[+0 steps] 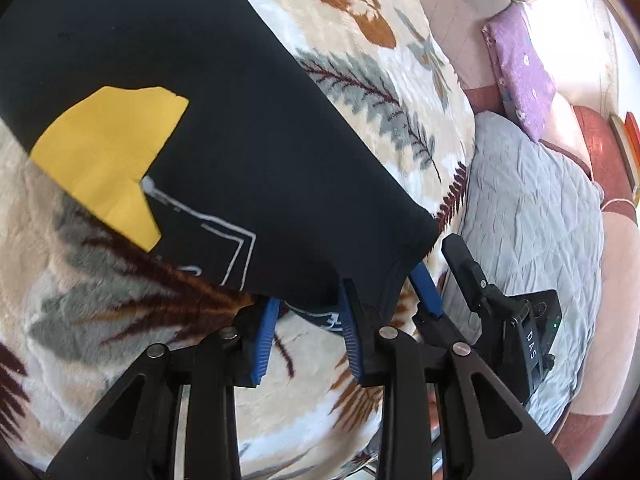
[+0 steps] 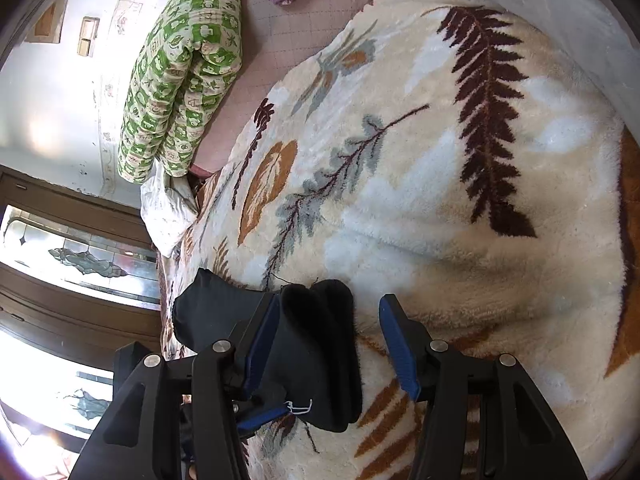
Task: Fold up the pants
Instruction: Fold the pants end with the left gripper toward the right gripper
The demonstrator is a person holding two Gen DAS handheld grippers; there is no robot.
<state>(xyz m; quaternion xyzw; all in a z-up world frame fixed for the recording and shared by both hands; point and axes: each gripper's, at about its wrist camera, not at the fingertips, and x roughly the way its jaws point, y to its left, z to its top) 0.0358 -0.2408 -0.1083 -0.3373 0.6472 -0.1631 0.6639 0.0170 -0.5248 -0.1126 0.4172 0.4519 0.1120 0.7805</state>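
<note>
Black pants [image 1: 192, 80] with a yellow patch [image 1: 104, 156] and white line print lie spread on a fleece leaf-pattern blanket [image 1: 360, 60]. My left gripper [image 1: 308, 312] sits at the near hem, its blue-padded jaws apart with the hem's edge lying between them. The right gripper [image 1: 436, 276] shows beside it at the hem's right corner. In the right wrist view, my right gripper [image 2: 328, 328] has its jaws wide apart, a bunched black fold of the pants [image 2: 312, 344] resting against the left pad [image 2: 260, 344].
The blanket [image 2: 440, 160] covers a bed. A grey quilt [image 1: 532, 216] and purple pillow [image 1: 520, 64] lie to the right. A green patterned quilt [image 2: 184, 68] lies at the bed's far side. A glass-panelled wooden door [image 2: 72, 264] stands beyond the bed edge.
</note>
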